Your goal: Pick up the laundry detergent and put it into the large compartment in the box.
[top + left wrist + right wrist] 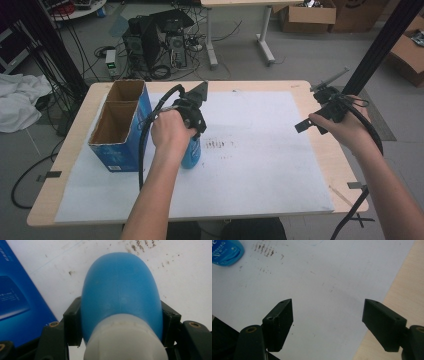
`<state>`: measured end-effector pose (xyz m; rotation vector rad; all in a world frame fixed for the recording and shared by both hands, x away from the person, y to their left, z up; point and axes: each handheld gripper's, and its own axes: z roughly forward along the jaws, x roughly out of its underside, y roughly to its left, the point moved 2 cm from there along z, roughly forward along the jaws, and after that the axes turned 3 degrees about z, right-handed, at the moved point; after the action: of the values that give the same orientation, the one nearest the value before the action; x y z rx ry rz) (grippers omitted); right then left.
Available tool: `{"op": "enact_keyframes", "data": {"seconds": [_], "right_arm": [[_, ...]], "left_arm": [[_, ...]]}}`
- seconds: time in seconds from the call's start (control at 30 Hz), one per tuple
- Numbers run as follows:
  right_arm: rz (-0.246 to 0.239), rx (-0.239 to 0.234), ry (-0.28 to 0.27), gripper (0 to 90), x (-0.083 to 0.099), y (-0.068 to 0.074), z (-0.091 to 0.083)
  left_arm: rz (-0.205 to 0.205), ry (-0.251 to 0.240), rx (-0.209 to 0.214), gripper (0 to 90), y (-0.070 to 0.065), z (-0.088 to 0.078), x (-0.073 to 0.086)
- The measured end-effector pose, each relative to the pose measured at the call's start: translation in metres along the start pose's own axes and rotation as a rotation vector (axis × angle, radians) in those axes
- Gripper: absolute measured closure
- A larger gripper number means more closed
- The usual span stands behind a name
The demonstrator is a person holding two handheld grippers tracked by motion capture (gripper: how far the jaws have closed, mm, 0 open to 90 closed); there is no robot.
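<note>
My left gripper is clamped on the blue bottle, both black pads pressed against its rounded body just above the white cap, and the bottle stands on the white sheet right beside the blue cardboard box. My right gripper hangs over the right side of the sheet with its jaws spread wide and nothing between them, well apart from the bottle.

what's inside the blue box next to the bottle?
The blue box has an open top with two compartments; the brown inner walls show bare. The floor of the near compartment is hidden by its wall. The blue bottle stands outside it.
</note>
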<state>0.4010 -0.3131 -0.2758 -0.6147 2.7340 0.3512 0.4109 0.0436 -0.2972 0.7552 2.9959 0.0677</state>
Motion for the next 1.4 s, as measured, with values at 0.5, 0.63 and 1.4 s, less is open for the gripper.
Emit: {"op": "enact_keyframes", "data": {"seconds": [0.5,0.63,1.4], "right_arm": [[-0.006,0.000,-0.003,25.1,-0.003,0.003,0.000],[-0.003,0.000,-0.008,25.2,-0.004,0.003,-0.001],[0.012,0.010,-0.007,25.2,-0.009,0.002,-0.005]], "left_arm": [[-0.032,-0.064,-0.019,37.8,0.026,-0.079,0.010],[-0.066,-0.095,-0.045,37.8,0.040,-0.108,0.019],[-0.284,-0.130,-0.119,38.0,0.134,-0.182,0.076]]}}
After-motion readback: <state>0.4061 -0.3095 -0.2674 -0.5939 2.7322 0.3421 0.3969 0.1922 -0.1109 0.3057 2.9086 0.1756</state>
